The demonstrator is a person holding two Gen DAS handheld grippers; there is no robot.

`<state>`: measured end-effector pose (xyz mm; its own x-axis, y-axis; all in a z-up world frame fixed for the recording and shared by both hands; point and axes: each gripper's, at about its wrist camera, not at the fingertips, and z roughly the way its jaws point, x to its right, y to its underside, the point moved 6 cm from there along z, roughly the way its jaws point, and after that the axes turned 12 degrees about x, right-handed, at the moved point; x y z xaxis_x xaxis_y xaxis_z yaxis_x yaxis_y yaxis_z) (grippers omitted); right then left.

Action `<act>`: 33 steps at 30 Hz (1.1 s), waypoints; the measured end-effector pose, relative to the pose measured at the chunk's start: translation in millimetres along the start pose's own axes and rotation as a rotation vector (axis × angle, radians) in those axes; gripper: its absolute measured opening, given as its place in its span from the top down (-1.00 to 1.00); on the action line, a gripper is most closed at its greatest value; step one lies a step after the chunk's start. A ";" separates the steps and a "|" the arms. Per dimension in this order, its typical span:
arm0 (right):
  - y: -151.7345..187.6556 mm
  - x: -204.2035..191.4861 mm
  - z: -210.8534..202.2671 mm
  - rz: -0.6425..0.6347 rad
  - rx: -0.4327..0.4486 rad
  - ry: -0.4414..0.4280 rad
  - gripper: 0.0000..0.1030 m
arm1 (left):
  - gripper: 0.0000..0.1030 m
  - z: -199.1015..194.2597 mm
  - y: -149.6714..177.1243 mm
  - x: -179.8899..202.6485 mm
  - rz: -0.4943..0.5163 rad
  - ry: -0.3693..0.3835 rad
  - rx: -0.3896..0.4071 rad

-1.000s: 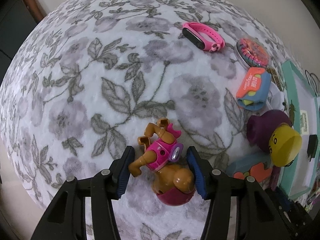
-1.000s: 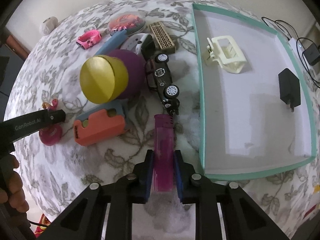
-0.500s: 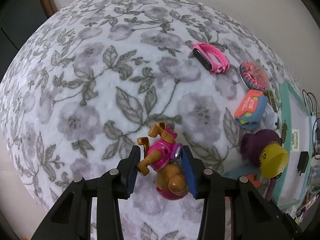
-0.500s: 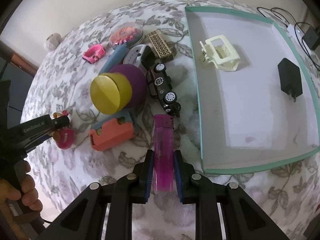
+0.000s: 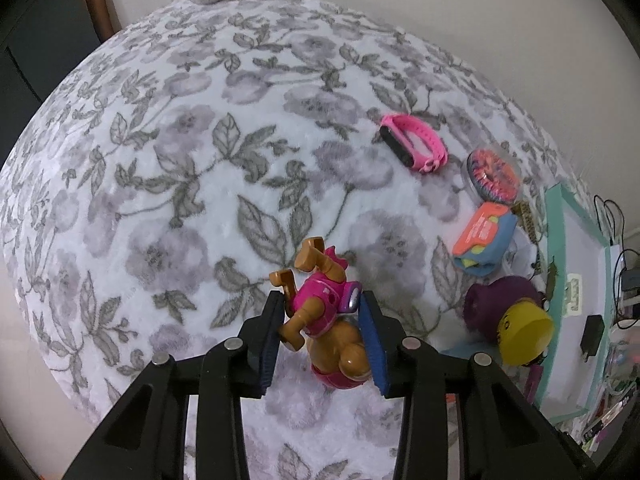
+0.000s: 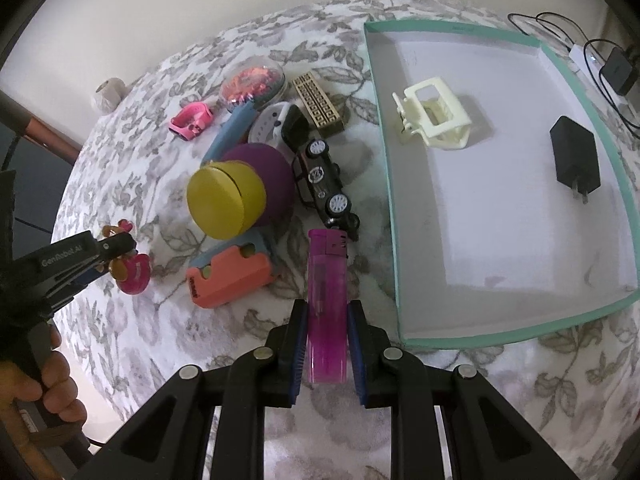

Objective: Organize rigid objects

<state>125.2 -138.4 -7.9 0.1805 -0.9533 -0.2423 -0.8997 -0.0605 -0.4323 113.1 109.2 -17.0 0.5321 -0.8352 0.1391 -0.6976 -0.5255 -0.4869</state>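
- Gripping a brown toy dog (image 5: 324,320) in pink with my left gripper (image 5: 322,340); its jaws have just been closing and both blue pads press its sides, above the floral blanket (image 5: 200,160).
- Clamped in my right gripper (image 6: 327,344), a purple lighter (image 6: 326,300) sticks out forward, just beside the teal-rimmed tray (image 6: 394,240).
- Inside the tray lie a cream hair claw (image 6: 434,116) and a black charger (image 6: 576,160).
- Left of the lighter sit a black toy car (image 6: 322,182) and an orange case (image 6: 228,276).
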 end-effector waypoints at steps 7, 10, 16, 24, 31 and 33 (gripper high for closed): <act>-7.0 -5.1 -20.2 0.022 0.043 -0.044 0.59 | 0.23 -47.3 -21.9 9.3 -0.019 0.070 0.128; -16.3 -2.8 -37.8 0.023 0.105 -0.042 0.59 | 0.23 -79.4 -33.6 22.1 0.010 0.094 0.234; -40.2 20.4 -72.6 0.014 0.258 0.048 0.59 | 0.23 -123.5 -38.0 67.1 0.096 0.204 0.363; -63.0 81.3 -101.0 0.086 0.388 0.172 0.59 | 0.23 -137.5 -15.7 133.1 0.212 0.344 0.370; -64.4 137.5 -119.0 0.155 0.450 0.297 0.59 | 0.23 -141.9 15.4 189.4 0.330 0.409 0.384; -65.1 151.1 -123.7 0.162 0.462 0.335 0.59 | 0.23 -138.6 27.7 207.4 0.372 0.423 0.380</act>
<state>161.9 -315.1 91.0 -0.1473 -0.9857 -0.0819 -0.6258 0.1571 -0.7640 137.6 -101.1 117.9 0.0017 -0.9816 0.1910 -0.5398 -0.1617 -0.8261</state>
